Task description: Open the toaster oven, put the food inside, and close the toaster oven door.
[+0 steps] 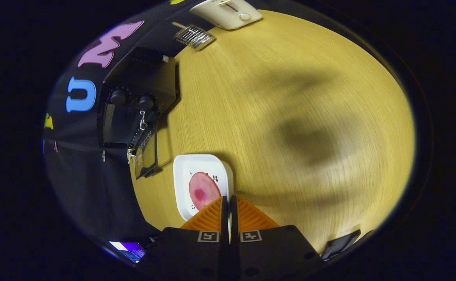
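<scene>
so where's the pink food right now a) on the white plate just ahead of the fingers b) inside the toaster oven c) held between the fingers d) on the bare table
a: the pink food lies on the white plate, just ahead of the gripper, whose fingers are together with nothing between them.

The tongs (pixel 229 207) have ribbed fingers, closed together, on a dark body bearing two square markers.

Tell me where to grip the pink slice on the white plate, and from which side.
Take the pink slice by its edge nearest the tool, whose fingers are closed together at the white plate rim. It lies flat, so open the tool and come in low over that rim, probably one finger sliding under and one on top. The toaster oven door looks open already.
</scene>
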Demonstrator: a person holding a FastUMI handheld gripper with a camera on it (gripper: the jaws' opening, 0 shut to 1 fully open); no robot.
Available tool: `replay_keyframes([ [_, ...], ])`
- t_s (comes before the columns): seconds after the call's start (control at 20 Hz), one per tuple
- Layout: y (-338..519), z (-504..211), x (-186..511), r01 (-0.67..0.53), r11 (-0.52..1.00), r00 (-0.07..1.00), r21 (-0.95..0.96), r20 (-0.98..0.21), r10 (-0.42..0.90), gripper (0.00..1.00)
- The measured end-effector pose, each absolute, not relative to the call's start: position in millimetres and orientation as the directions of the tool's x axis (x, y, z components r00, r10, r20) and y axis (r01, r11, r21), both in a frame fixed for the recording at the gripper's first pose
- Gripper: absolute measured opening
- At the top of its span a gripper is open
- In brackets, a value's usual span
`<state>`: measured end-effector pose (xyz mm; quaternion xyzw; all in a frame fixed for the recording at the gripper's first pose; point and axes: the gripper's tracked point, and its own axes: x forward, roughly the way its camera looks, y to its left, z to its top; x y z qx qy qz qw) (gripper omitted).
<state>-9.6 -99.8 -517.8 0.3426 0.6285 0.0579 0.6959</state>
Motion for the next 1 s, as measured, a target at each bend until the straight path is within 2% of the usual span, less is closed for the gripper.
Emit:
replay_keyframes([
  [0.35,-73.2,-467.8,-33.4,0.495,0.586,0.354,0.642,-0.765,0.539,0.05],
  [0.75,33.3,-413.8,-12.3,0.594,0.422,0.528,0.685,-0.728,0.438,0.05],
  [1.0,101.3,-418.5,28.8,0.634,0.391,0.573,0.667,-0.745,0.343,0.05],
])
